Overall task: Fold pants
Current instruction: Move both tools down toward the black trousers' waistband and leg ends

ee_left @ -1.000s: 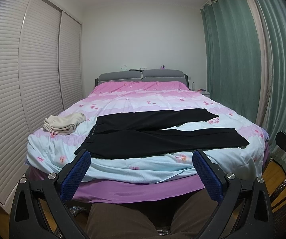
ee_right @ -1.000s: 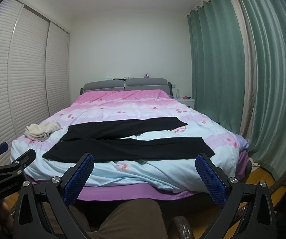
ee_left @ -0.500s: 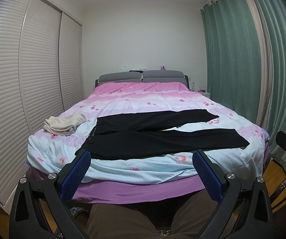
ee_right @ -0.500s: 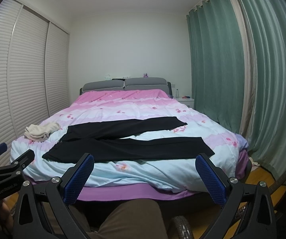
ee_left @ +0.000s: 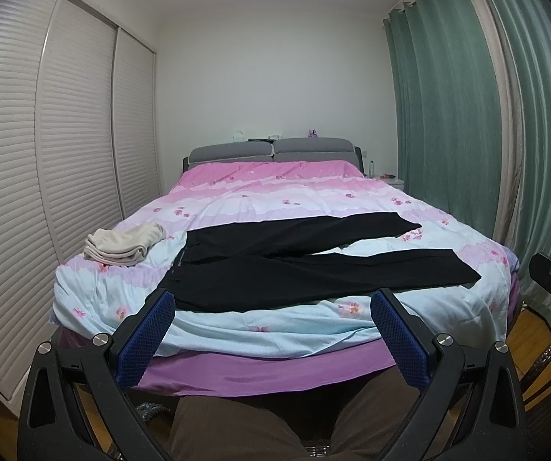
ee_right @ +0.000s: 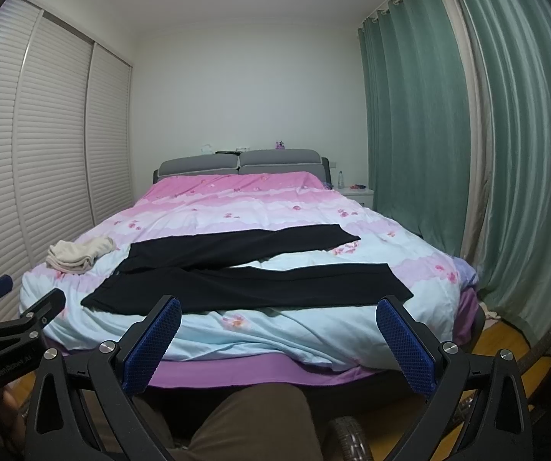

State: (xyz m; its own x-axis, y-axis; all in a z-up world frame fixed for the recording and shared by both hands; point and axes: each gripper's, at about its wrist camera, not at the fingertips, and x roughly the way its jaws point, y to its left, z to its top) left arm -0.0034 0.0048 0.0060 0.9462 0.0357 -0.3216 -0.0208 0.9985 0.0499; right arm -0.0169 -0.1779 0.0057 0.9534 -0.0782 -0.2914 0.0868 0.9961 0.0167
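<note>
Black pants (ee_left: 313,261) lie spread flat across the foot of the bed (ee_left: 237,330), waist to the left and both legs reaching right; they also show in the right wrist view (ee_right: 252,272). My left gripper (ee_left: 273,301) is open and empty, held in front of the bed's foot edge, short of the pants. My right gripper (ee_right: 277,307) is open and empty too, at about the same distance. Each gripper shows at the edge of the other's view.
A folded beige garment (ee_left: 123,244) lies on the bed left of the pants' waist. Slatted wardrobe doors (ee_left: 45,153) line the left wall. Green curtains (ee_left: 486,134) hang on the right. A nightstand (ee_right: 358,194) stands by the headboard. My knees show below.
</note>
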